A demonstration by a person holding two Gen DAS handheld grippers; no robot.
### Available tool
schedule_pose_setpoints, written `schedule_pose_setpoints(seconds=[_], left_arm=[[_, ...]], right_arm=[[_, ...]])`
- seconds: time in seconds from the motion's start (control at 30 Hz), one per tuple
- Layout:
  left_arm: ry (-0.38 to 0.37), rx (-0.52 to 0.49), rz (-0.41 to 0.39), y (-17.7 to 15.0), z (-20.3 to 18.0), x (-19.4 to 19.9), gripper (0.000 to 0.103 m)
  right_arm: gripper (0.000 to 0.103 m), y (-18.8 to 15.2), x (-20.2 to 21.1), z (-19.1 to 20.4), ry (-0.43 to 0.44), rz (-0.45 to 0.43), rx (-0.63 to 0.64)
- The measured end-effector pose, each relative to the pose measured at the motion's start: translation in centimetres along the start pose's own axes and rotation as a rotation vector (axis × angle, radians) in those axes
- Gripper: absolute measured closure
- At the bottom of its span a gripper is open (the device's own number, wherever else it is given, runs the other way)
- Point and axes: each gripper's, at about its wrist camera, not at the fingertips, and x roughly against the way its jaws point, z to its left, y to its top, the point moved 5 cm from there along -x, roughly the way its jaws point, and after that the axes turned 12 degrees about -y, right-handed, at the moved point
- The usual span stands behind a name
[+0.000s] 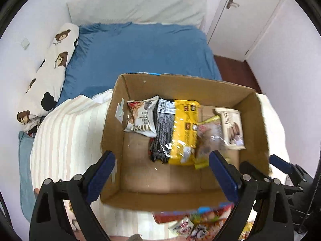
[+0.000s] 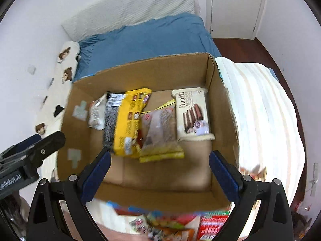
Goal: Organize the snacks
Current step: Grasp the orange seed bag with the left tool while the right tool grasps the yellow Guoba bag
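Nearest the cameras, a loose heap of colourful snack packets [image 2: 176, 225] lies on the striped blanket [image 1: 66, 132] just in front of the cardboard box [image 1: 112, 140], blurred and partly cut off by the lower edge of both views. Above that heap the left tongs [image 1: 162, 172] stand wide apart with nothing between the blue pads [image 1: 100, 174], and the right tongs [image 2: 160, 172] are spread just as wide and hold nothing either; both hang over the near part of the box and point down into it. The near half of the box floor is bare cardboard. Farther in, a row of packets lies side by side across the floor: a small white packet [image 1: 141, 115] at the left, touching a black wrapper [image 1: 163, 132], then a yellow bag [image 1: 185, 128] overlapping it, then a clear bag with a yellow edge [image 2: 160, 134], and at the right a cream wafer pack [image 2: 192, 113] lying flat, near the right wall of the box. The box rests on the blanket, on the bed. Beyond its far wall stretches the blue sheet [image 1: 140, 50], with a bear-print pillow [image 1: 54, 66] along the left wall, a white pillow [image 1: 138, 6] at the head, and a white door [image 1: 246, 16] at the far right.
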Motion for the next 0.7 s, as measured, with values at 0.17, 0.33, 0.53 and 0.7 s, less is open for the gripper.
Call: schedule_pose_setpoints(seconds=[0.17, 0.33, 0.53, 0.7], left_arm=[[-0.013, -0.014, -0.07, -2.7, -1.4, 4.4, 0.007], [-0.064, -0.007, -0.105, -6.6, -2.4, 7.1, 0.007], [-0.036, -0.179, 0.011, -13.9, -5.1, 3.7, 0.007], [-0.01, -0.364, 0.196, -20.5, -8.1, -3.2, 0.007]], right_arm=[[0.003, -3.0, 4.7, -0.7, 0.063, -0.043, -0.016], [0.003, -7.5, 7.4, -2.6, 0.127, -0.033, -0.067], [0.003, -15.3, 5.9, -7.7, 0.158, 0.066, -0.185], [0.005, -21.0, 2.8, -13.0, 0.174, 0.164, -0.33]])
